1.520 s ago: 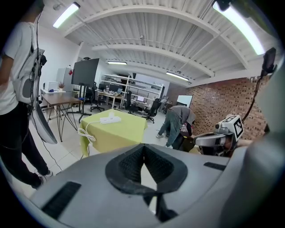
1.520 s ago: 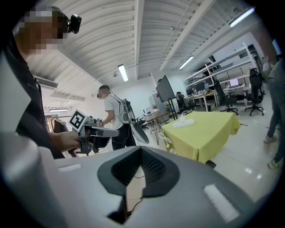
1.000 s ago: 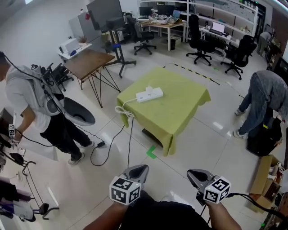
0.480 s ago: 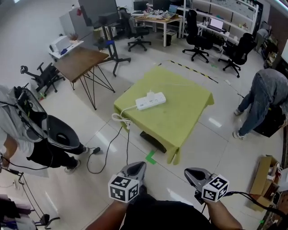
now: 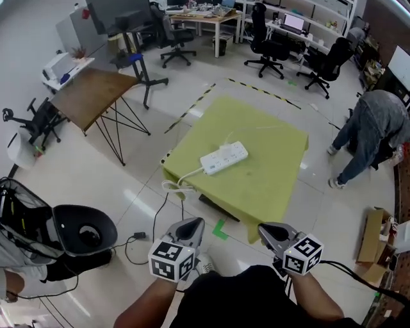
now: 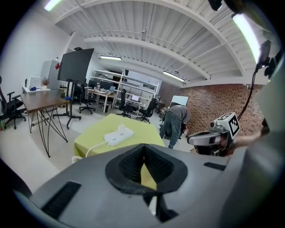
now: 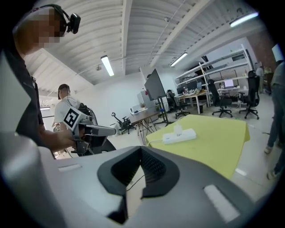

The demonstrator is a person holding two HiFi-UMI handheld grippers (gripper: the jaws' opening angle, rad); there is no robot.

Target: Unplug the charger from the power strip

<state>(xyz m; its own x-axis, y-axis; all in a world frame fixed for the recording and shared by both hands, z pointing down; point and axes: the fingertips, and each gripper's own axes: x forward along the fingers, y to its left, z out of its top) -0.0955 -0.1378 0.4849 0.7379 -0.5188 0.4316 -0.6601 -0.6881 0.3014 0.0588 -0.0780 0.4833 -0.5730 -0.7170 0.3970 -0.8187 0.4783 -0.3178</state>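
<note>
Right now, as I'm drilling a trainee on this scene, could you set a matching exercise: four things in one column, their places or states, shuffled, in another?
Things
1. power strip
2. charger
3. right gripper
4. cardboard box

Places or states
A. on the floor, far right in the head view
B. shut, nothing held
C. lying on the green table
D. plugged into the strip

Pairs: 1-C, 2-D, 3-B, 4-A

Open-plan office lab, swivel chairs (image 5: pixel 261 40), work desks (image 5: pixel 204 15), brick wall (image 6: pixel 209 103), hazard tape (image 5: pixel 262 91) on tiled floor (image 5: pixel 96 173)
</note>
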